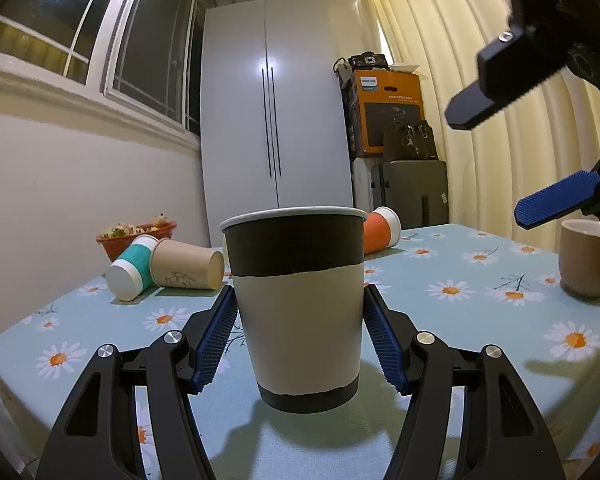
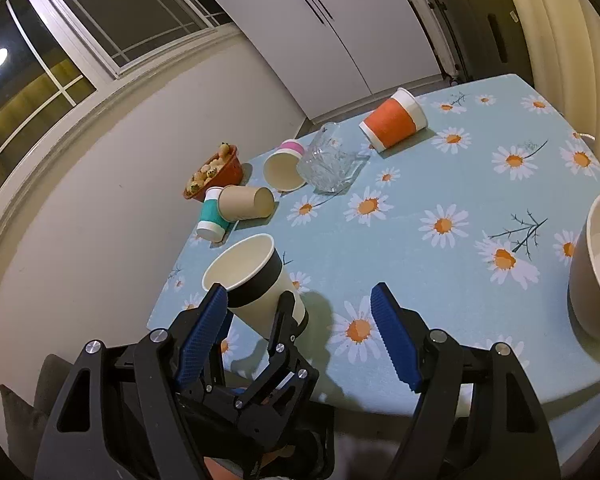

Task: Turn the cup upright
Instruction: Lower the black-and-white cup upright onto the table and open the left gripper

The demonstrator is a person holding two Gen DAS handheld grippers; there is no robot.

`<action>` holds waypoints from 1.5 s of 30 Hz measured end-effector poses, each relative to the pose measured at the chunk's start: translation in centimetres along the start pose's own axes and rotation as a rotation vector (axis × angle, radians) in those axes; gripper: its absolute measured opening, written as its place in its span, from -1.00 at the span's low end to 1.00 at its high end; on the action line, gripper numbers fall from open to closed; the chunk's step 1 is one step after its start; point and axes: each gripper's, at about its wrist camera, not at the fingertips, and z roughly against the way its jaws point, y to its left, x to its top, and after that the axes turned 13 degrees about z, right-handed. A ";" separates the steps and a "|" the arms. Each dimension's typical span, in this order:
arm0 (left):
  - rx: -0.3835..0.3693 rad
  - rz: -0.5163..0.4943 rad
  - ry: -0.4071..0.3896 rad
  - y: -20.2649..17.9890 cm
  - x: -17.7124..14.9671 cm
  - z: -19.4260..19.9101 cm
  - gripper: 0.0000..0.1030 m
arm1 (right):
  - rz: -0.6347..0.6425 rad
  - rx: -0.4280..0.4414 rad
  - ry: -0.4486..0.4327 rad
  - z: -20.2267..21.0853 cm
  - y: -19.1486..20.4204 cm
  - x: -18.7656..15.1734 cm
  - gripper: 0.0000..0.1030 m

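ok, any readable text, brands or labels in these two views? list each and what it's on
"PHILIPS": on the orange cardboard box stacked in the far corner, left wrist view.
A smaller line of print on the same box: too blurred to read.
A drawing on the tan paper cup lying on its side: any lettering illegible.
Right wrist view: no readable text.

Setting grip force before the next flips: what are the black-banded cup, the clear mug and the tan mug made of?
Black-banded cup: paper, it seems; matte wall, thin rolled rim. Clear mug: looks like cut glass, though clear plastic is possible; transparent, faceted, glinting. Tan mug: probably glazed ceramic; thick wall, smooth sheen.
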 end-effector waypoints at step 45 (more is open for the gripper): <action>-0.112 0.151 0.104 2.6 5.7 4.1 0.88 | 0.047 0.038 -0.115 2.8 1.3 -0.6 0.44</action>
